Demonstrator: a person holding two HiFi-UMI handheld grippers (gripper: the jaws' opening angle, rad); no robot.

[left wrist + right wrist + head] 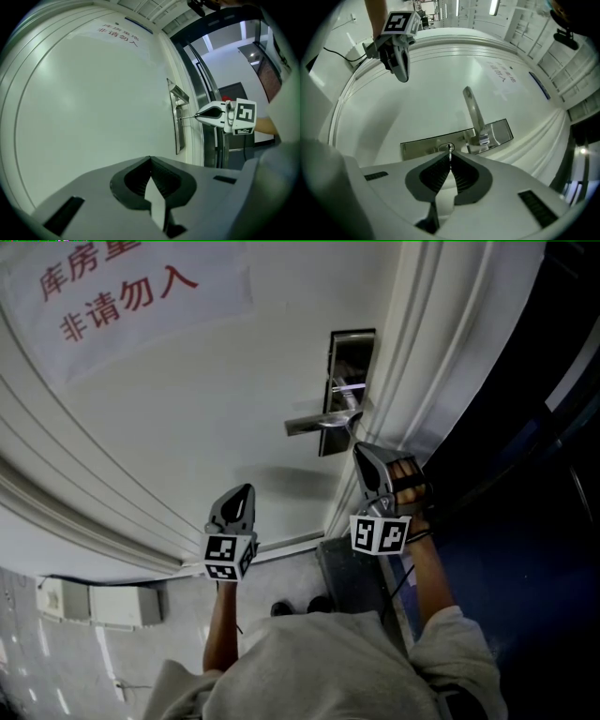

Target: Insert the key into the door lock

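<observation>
White door (216,409) fills most of the head view, with a paper sign (122,296) in red characters at 10 o'clock and the moulded door frame (441,352) at 2 o'clock. A steel lock plate (426,143) sits near the door's edge, and its lever handle (472,110) points away at 12 o'clock in the right gripper view. The right gripper (450,155) has its jaws pinched narrow on the key (187,117), held level, with the blade's tip at the keyhole (446,147). How deep it sits I cannot tell. The left gripper (150,158) hangs well apart at 7 o'clock of the plate, its jaws pressed together with nothing between them, facing bare door.
</observation>
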